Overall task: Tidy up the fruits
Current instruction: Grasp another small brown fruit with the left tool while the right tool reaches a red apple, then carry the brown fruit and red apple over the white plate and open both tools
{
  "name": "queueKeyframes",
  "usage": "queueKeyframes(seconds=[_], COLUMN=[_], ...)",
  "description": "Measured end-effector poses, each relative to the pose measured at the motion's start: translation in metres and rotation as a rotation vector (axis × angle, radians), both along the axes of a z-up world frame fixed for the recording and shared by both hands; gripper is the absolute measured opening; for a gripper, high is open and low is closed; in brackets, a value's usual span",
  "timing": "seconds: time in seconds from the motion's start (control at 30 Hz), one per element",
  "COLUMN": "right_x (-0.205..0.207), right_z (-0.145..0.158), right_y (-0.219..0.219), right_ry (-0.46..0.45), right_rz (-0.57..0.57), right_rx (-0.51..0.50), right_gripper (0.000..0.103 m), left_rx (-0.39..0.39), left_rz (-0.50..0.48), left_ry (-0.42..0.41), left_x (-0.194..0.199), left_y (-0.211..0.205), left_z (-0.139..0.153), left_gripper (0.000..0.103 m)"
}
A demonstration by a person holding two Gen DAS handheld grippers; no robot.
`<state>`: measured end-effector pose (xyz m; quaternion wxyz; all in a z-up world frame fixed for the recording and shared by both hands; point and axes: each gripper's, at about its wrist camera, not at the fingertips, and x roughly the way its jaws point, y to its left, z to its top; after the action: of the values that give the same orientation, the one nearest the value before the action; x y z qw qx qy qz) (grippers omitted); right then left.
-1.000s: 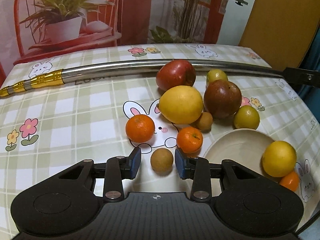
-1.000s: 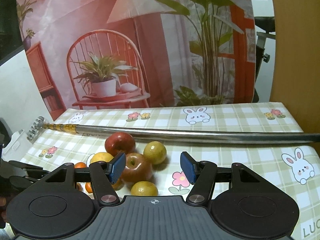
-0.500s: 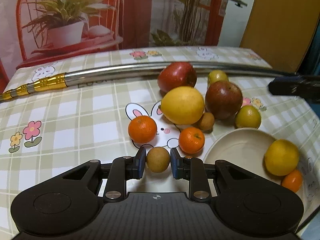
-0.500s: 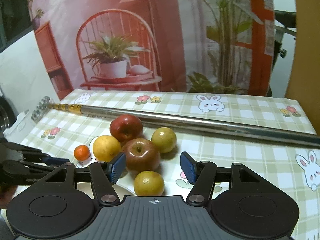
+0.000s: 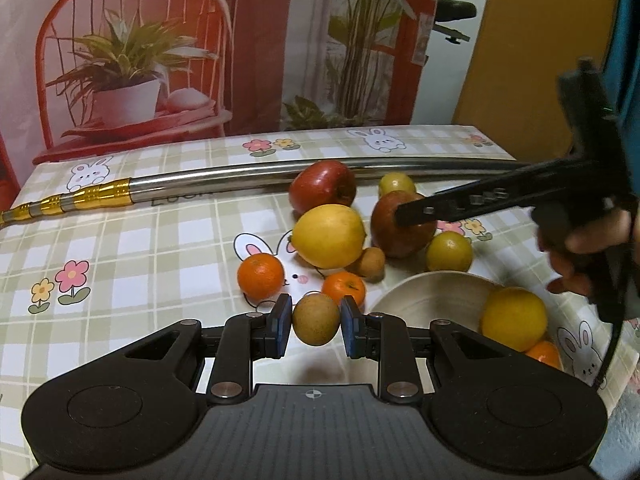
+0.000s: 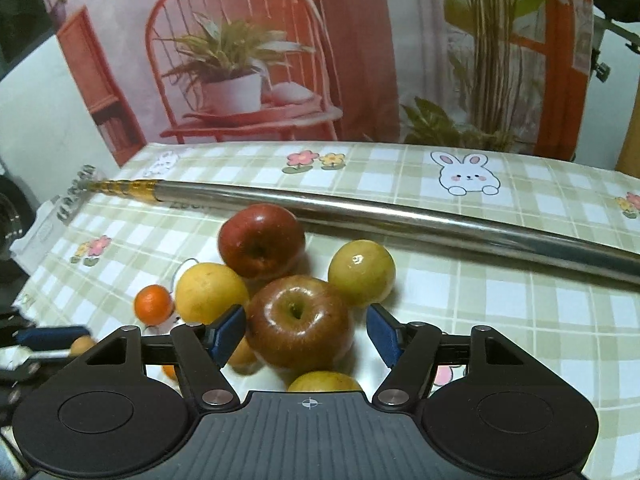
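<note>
The counter (image 5: 120,240), under a checked bunny cloth before a printed chair-and-plant backdrop, carries a long metal pole (image 5: 240,174). The bowl (image 5: 420,292) at near right holds only a lemon (image 5: 514,318) and a mandarin (image 5: 544,354); most fruit is left outside. The right gripper (image 6: 306,330), jaws wide, straddles an apple (image 6: 300,320). The left gripper (image 5: 314,324), jaws narrow, clamps a small brown fruit (image 5: 315,319).

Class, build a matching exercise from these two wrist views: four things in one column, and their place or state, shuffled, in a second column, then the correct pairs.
Things
1. small brown fruit
2. dark red apple
3. big yellow fruit
4. metal pole

Places
A. in the bowl
B. clamped in the left gripper
C. lying across the tablecloth behind the fruit
D. between the open right gripper's fingers

Pairs: 1-B, 2-D, 3-A, 4-C
</note>
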<state>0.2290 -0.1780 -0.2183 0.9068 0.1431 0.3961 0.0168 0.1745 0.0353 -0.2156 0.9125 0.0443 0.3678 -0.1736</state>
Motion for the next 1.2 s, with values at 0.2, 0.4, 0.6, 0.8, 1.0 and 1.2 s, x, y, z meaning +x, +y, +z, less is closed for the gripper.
queueKeyframes(seconds=[0.2, 0.4, 0.6, 0.8, 1.0, 1.2], right_x=[0.009, 0.009, -0.014, -0.044, -0.072, -0.087], right_z=[-0.009, -0.009, 0.0, 0.019, 0.027, 0.024], right_y=[0.003, 0.004, -0.005, -0.012, -0.009, -0.005], right_ry=[0.032, 0.029, -0.047, -0.124, -0.15, -0.145], right_rz=[-0.003, -0.003, -0.05, -0.066, -0.051, -0.059], right_rx=[0.02, 0.018, 0.06, 0.062, 0.066, 0.094], right_gripper=[0.063, 0.062, 0.062, 0.062, 0.062, 0.062], left_rx=[-0.006, -0.015, -0.02, -0.015, 0.0, 0.045], left_rz=[-0.02, -0.027, -0.041, -0.056, -0.099, -0.13], left_ry=[-0.004, -0.001, -0.004, 0.002, 0.017, 0.02], left_x=[-0.004, -0.007, -0.01, -0.011, -0.013, -0.014], left_y=[-0.003, -0.004, -0.005, -0.009, -0.02, -0.033], left_z=[-0.002, -0.004, -0.003, -0.004, -0.009, -0.017], left_gripper=[0.028, 0.028, 0.028, 0.028, 0.028, 0.028])
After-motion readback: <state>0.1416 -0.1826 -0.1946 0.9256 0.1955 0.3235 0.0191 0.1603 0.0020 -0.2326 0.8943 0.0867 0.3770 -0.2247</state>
